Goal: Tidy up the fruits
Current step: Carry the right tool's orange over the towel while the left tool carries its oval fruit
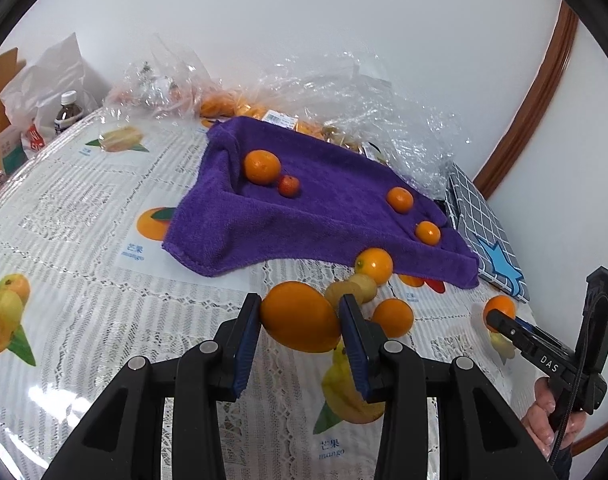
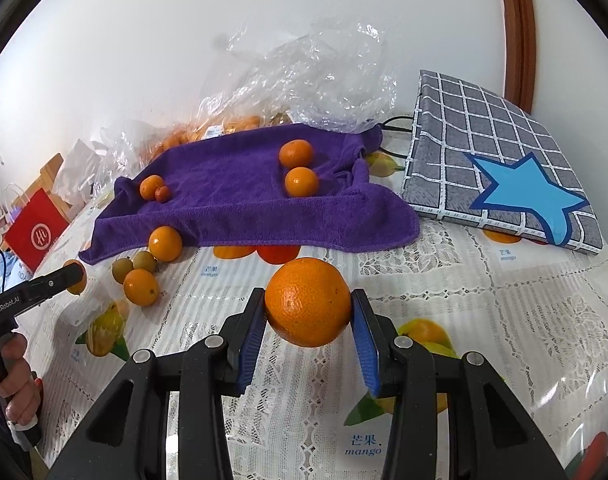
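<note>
Round orange fruits, 2 of them, are sitting clamped in our left gripper [image 1: 299,318] and right gripper [image 2: 308,304], with the rumpled purple towel [image 2: 239,196] lying straight ahead of both, the right one nearer.

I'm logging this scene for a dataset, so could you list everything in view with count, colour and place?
Large round oranges: 2, orange, one clamped in the left tool, one in the right tool.
Small round citrus fruits on the towel: 4, three orange and one reddish.
Loose small fruits: 2 orange, 2 yellow-green, on the table before the towel.
Purple terry towel: 1, mid-table.
Clear crinkled plastic bags: several, behind the towel, some holding fruit.
Grey checked folded fabric box with blue star: 1, right of the towel.
Dark capped bottle: 1, far left.
Red paper bag: 1, left edge.
Lace fruit-print tablecloth: 1, white.
Left tool, right tool: black, blue pads.
</note>
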